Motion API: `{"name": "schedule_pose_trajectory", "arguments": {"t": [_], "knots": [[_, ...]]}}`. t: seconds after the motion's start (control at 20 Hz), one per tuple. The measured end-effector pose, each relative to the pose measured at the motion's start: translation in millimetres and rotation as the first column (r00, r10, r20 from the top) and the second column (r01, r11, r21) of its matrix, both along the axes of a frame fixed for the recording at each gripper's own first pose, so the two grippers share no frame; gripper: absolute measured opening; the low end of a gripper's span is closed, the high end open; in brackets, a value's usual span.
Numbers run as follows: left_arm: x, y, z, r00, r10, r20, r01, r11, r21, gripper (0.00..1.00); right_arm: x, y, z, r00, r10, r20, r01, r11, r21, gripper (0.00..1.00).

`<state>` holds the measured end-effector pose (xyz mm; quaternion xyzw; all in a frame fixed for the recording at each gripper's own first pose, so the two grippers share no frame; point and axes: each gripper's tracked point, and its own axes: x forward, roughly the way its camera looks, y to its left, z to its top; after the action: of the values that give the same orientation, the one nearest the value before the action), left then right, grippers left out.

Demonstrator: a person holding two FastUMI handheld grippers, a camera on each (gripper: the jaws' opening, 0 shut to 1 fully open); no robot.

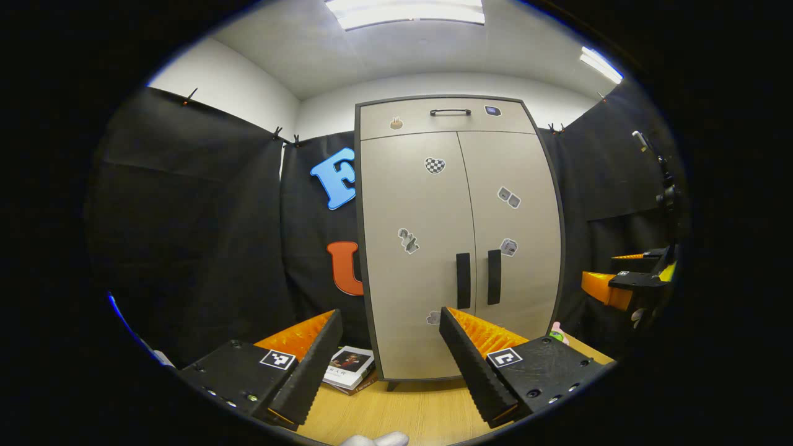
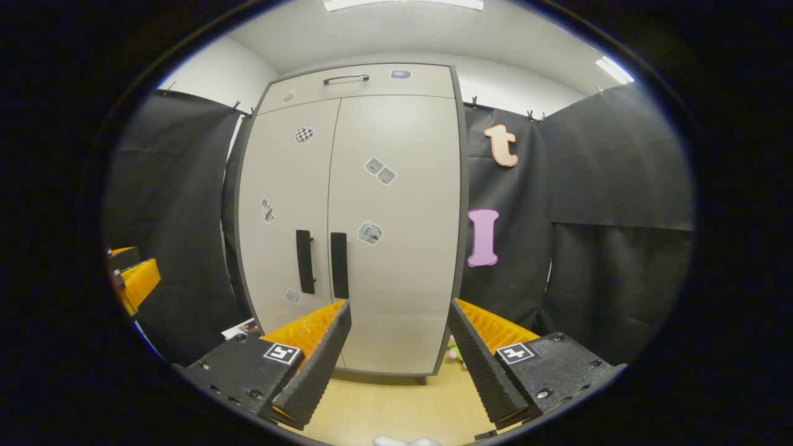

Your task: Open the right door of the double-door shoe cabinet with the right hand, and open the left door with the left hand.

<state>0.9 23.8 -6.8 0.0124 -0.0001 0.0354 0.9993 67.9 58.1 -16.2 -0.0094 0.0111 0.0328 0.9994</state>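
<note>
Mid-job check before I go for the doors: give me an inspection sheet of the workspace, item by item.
Surface: wooden top, bare in front of the cabinet.
Job's things: shoe cabinet upright; left door and right door both shut; left handle and right handle side by side at the seam, untouched.
Clutter: book lying by the cabinet's left foot; small pink and green item at its right foot; stickers on both doors.
Grippers: left gripper open, short of the cabinet; right gripper open, short of the cabinet.
Cables: nothing seen.
Surroundings: black cloth walls, ceiling lights on.
</note>
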Motion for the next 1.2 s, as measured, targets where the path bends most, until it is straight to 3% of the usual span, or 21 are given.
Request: {"name": "schedule_pose_trajectory", "arguments": {"t": [0.65,0.95,1.15,1.2], "knots": [[1.6,25.4,-9.0,0.999,0.038,-0.024,-0.038,0.999,-0.005,0.96,133.9,91.5,7.1,0.999,0.029,0.033,-0.029,0.999,-0.015,1.0],[4.3,47.3,-7.2,0.997,0.075,-0.028,-0.074,0.997,0.007,0.96,191.5,110.8,-7.5,1.0,0.004,-0.011,-0.004,1.0,-0.004,1.0],[4.0,50.8,-7.5,0.996,0.082,-0.038,-0.082,0.997,0.002,0.96,210.7,112.8,-9.2,1.0,-0.018,-0.02,0.018,1.0,-0.014,0.92],[3.7,51.5,-7.5,0.996,0.083,-0.039,-0.083,0.997,0.005,0.96,211.9,113.3,-9.8,1.0,-0.019,-0.023,0.019,1.0,-0.007,0.85]]}}
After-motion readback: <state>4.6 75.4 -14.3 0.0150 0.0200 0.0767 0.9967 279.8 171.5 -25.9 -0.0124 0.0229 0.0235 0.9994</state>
